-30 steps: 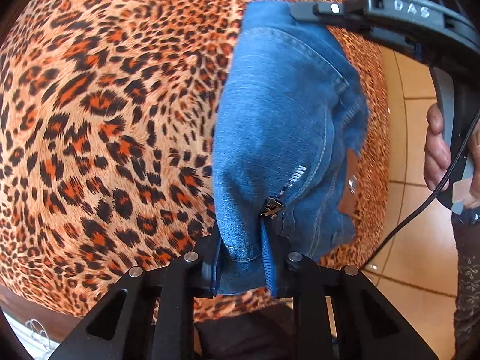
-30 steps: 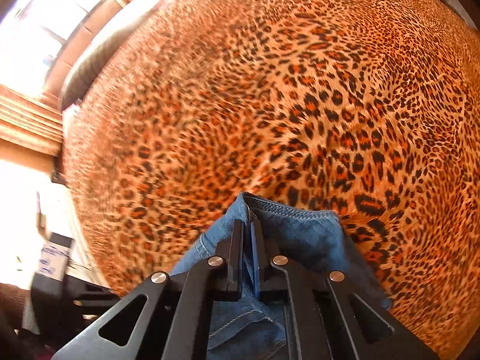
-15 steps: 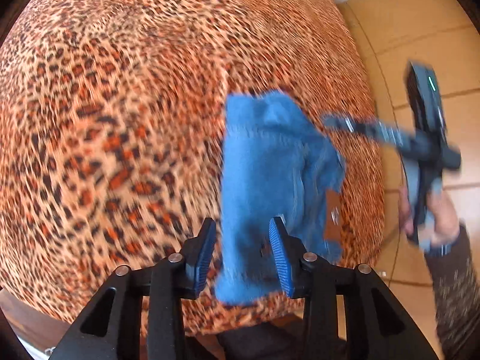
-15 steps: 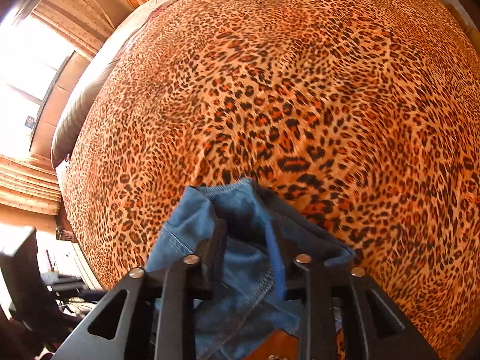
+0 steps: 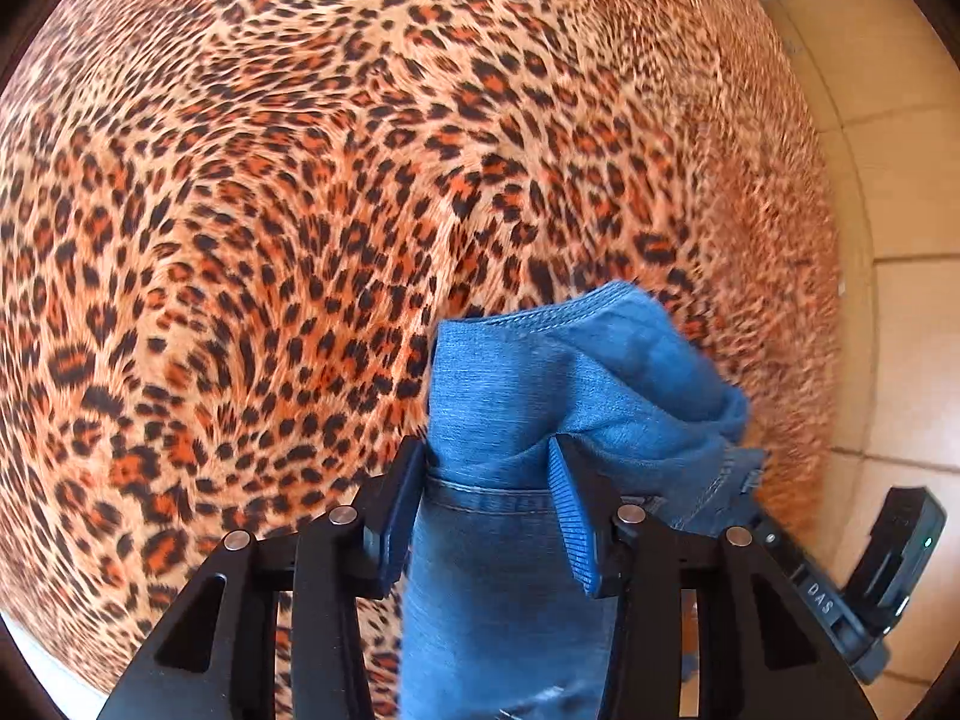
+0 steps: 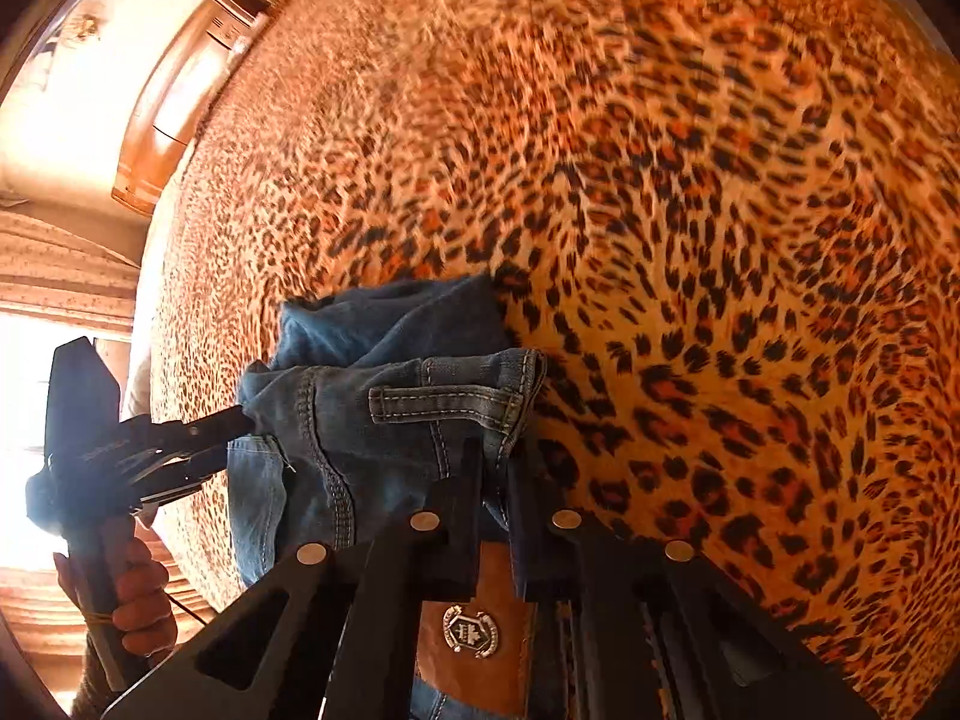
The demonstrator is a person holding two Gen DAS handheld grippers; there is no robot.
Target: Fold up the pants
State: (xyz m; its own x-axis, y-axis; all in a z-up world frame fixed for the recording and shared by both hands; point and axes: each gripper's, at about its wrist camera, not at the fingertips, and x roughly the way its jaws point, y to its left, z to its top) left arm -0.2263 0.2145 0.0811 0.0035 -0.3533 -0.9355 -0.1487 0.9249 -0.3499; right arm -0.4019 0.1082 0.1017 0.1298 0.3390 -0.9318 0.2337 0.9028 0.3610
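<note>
The blue jeans [image 5: 540,420] lie bunched on the leopard-print bed cover [image 5: 300,210]. My left gripper [image 5: 489,480] has its jaws apart around a thick fold of denim; the blue pads [image 5: 570,516] sit on either side of it. In the right wrist view my right gripper [image 6: 495,480] is shut on the waistband by a belt loop [image 6: 444,402], with the brown leather patch [image 6: 474,630] under the fingers. The left gripper [image 6: 228,426] shows there at the jeans' left edge, held by a hand [image 6: 138,594].
The bed cover [image 6: 720,240] fills most of both views. A tiled floor [image 5: 888,180] lies to the right of the bed. A wooden headboard [image 6: 180,96] and curtains [image 6: 60,276] are at the far left. The right gripper's body [image 5: 864,588] sits low right.
One second ago both grippers were shut on the hanging jeans. Both opened and let them down on the bed. Now the right gripper has shut on the waistband and the left has closed in around a fold.
</note>
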